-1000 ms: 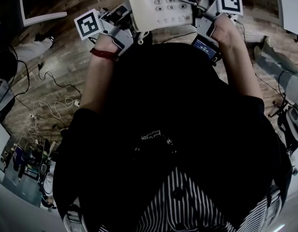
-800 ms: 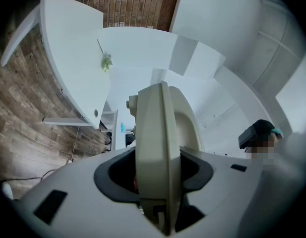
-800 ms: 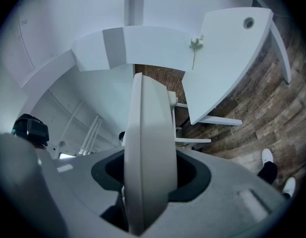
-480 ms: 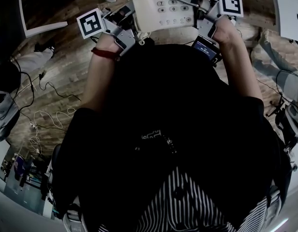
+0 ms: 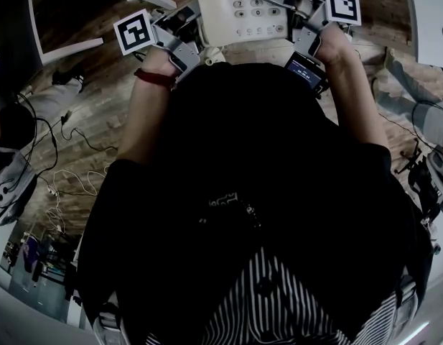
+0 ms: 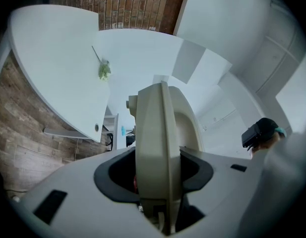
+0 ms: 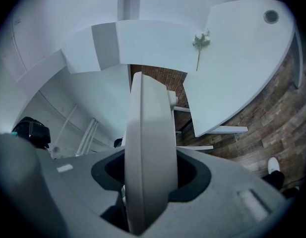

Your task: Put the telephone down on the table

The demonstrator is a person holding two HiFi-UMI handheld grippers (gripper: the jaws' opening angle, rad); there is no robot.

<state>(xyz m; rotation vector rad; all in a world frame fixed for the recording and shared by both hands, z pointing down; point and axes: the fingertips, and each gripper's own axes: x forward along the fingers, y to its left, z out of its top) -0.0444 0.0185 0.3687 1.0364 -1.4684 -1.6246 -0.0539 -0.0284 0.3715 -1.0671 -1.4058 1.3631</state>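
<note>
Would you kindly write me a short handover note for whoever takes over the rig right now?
Left gripper: shut on the telephone, on its left edge.
Right gripper: shut on the right edge.
Telephone: held in the air between both, keypad up, over the wooden floor, not on the white table.
Done: telephone gripped and lifted.
Left: bring it over the table, lower it flat, open both grippers.

Cream telephone [image 5: 215, 14], brown wood floor [image 5: 92, 77] — white table [image 6: 53, 68]

Loose cables [image 5: 77, 165] across the wooden floor [image 5: 99, 77]; brick wall [image 6: 138, 4] beyond; small flower sprig [image 7: 201, 39]
</note>
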